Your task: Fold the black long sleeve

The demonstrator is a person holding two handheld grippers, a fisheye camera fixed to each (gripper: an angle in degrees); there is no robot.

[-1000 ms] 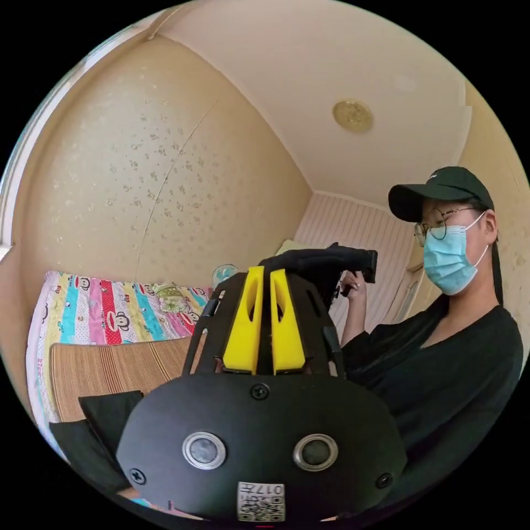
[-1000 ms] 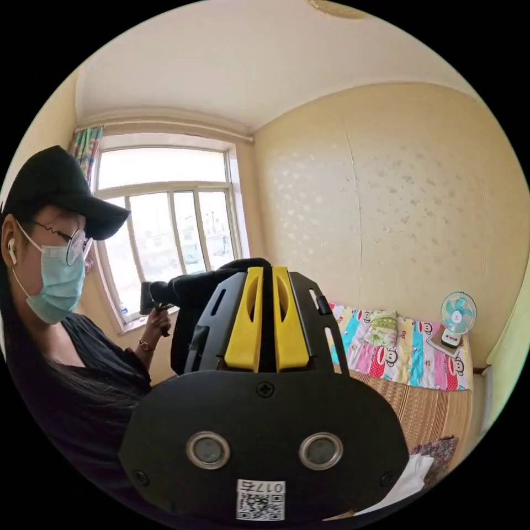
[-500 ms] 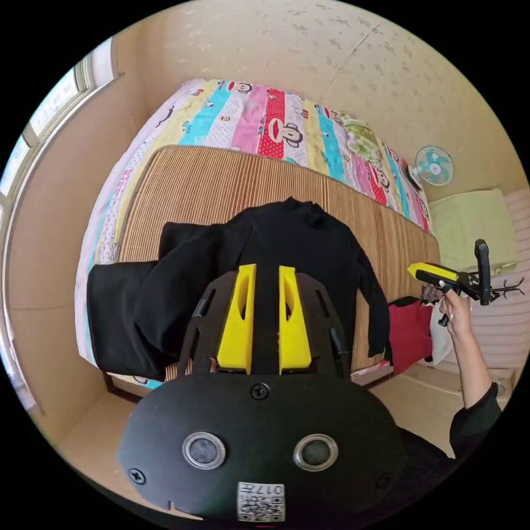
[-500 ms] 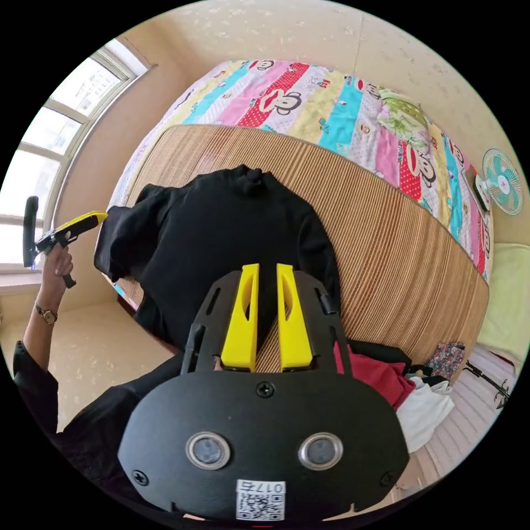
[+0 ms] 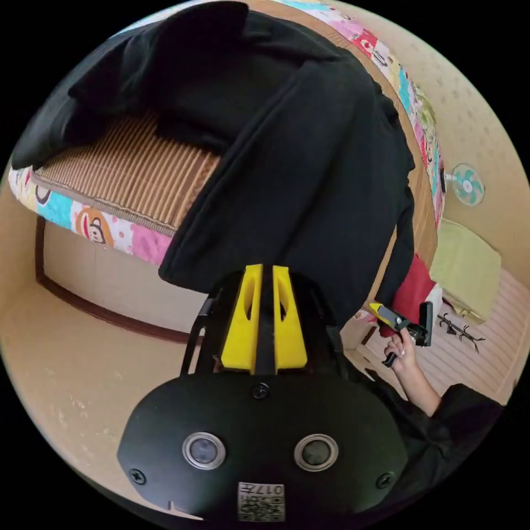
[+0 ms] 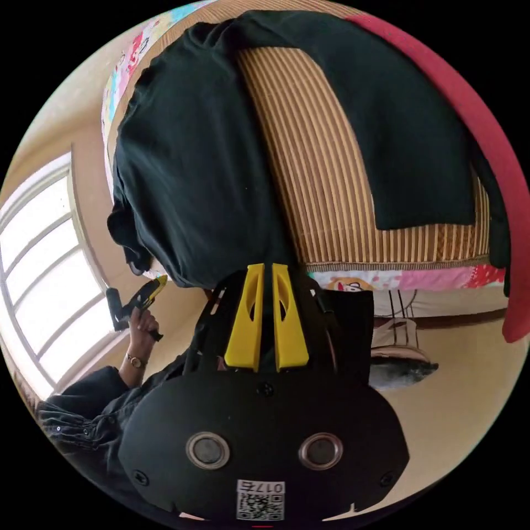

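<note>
So my left gripper point(image 5: 264, 276) has its yellow jaws nearly together, only a thin gap, nothing clamped as far as I can see. It's just below the hem of the black shirt point(image 5: 309, 165), which lies spread on the mat point(image 5: 127, 165) with its hem drooping over the bed's edge. My right gripper point(image 6: 264, 273) is the same deal: jaws almost closed, no cloth between them, tips right at the shirt's lower edge. A red garment point(image 6: 497, 165) sits at the far right, and the fan point(image 5: 467, 185) is by the wall.
</note>
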